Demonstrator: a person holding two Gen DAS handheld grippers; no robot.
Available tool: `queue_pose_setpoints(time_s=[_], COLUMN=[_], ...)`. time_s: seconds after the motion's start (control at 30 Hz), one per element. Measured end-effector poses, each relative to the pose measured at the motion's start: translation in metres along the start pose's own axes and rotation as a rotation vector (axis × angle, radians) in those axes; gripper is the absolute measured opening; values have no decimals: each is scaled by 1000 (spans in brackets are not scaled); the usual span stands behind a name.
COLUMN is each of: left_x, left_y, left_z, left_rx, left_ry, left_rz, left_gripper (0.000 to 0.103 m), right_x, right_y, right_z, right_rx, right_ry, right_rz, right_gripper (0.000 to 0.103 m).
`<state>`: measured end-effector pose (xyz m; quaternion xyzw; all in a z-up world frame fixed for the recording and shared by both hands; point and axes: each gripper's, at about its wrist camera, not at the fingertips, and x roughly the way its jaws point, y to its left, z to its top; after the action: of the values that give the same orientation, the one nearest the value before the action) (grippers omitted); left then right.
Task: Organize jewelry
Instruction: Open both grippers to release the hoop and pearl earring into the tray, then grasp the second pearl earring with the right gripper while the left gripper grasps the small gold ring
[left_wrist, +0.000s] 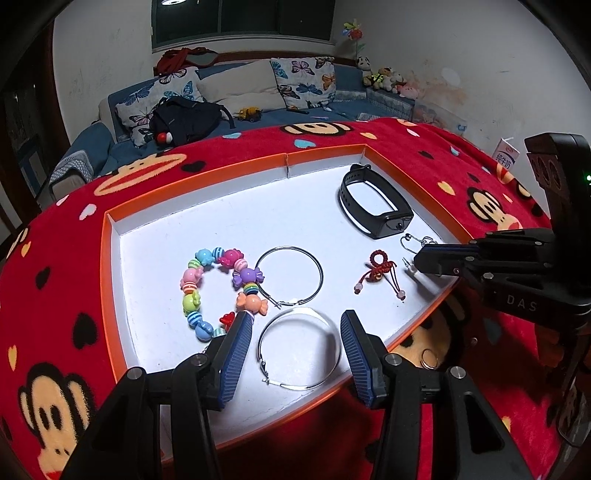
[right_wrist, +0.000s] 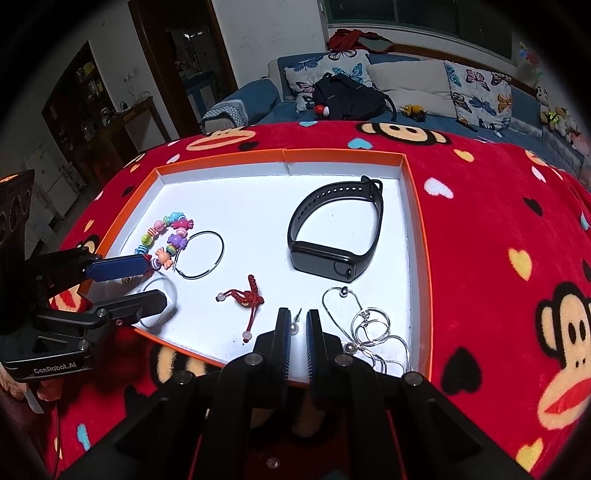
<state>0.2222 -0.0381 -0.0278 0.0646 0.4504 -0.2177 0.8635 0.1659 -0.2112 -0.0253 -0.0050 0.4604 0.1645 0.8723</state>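
My left tool gapes around the hoop earring; right tool nearly closed (pearl stud between, ungripped).

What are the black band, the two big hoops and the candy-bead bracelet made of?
Black band: matte, rubbery strap, likely silicone, with punched holes.
Two hoops: thin, shiny silver wire, probably metal.
Bead bracelet: glossy, bright moulded candy shapes, looks plastic.
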Motion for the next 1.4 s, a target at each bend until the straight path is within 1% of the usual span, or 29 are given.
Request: queue_pose_setpoints(time_s=[0.07, 0.13, 0.17, 0.2, 0.4, 0.6, 0.77, 0.87, 0.97, 1.13, 1.4], left_x=[-1, -4, -8, -11, -34, -53, -64, -67, -65, -60, -45], left_y=[0, -1, -2, -3, -11, -24, -38, -48, -54, -61, -67], left_z=[0, 0, 0, -1, -4, -17, -30, -39, -45, -54, -57], left_rx=[1, 3, 5, 6, 7, 25, 48, 62, 69, 66, 72], left_ry=[-3, -10, -17, -25, -64, -74, -78, -72, -61, -39, -17], left_rz=[6, 15, 19, 21, 27, 26, 12, 0, -9, -26, -55], left_gripper=[54, 54, 54, 54, 54, 54, 54, 54, 54, 54, 54], right_x=[-2, -2, -5, -7, -24, -44, -50, -51, -48, -41, -30], right_y=[0, 0, 1, 1, 8, 16, 19, 17, 16, 19, 23], right_z=[0, 0, -1, -1, -8, -24, -43, -56, -68, -75, -73], right_rx=[1, -5, -10, -13, -56, -96, -114, -120, -131, -152, -166], right_ry=[-2, -1, -3, -9, -40, -61, -46, -21, 7, 35, 19], right_rz=[2, 1, -1, -2, -19, -13, -5, -4, -8, -7, -7], right_gripper=[13, 23, 31, 32, 32, 32, 32, 32, 32, 32, 31])
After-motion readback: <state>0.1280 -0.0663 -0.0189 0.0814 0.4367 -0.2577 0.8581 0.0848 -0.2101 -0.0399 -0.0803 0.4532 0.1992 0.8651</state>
